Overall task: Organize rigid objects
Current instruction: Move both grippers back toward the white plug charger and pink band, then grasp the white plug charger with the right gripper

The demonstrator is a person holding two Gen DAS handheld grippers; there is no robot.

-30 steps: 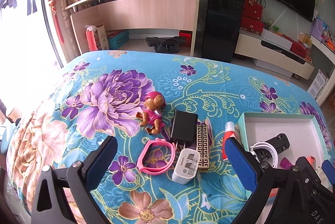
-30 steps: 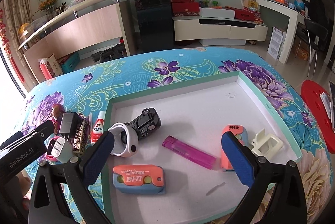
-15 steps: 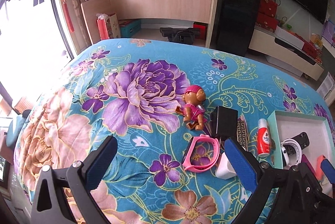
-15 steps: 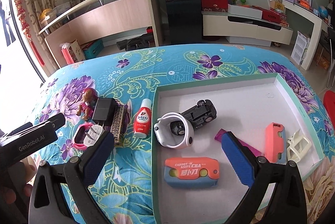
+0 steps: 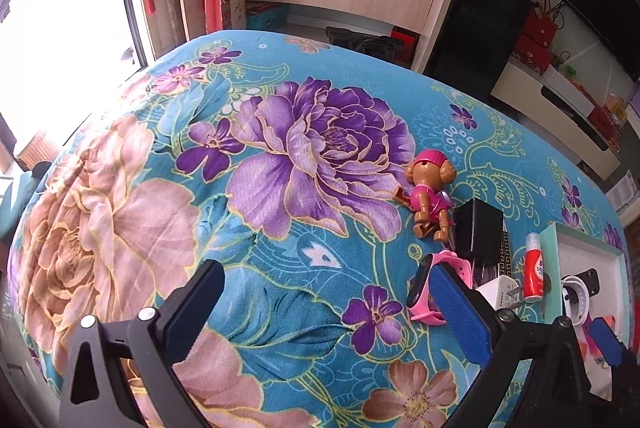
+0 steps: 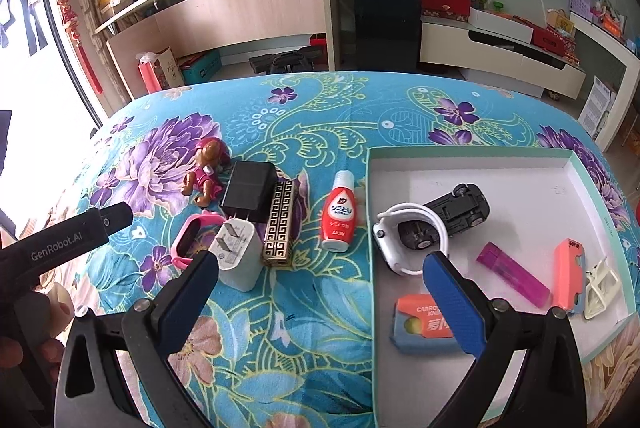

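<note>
Toys and chargers lie on the flowered blanket [image 6: 320,116] beside my half-filled tray [image 6: 520,156].

My right claw [image 6: 320,282] is spread wide, gripping nothing, and its view alone shows the tray's toy car [image 6: 460,210], purple lighter [image 6: 512,274] and red bottle [image 6: 338,216] whole. My left claw [image 5: 324,302], equally open and empty, sees mostly blanket, with the doll [image 5: 430,200] at its edge.

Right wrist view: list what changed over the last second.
The right gripper swung left, from over the tray to above the red bottle and white charger on the bedspread. Both grippers stayed open and empty; the left gripper also swung left. No object moved.
</note>
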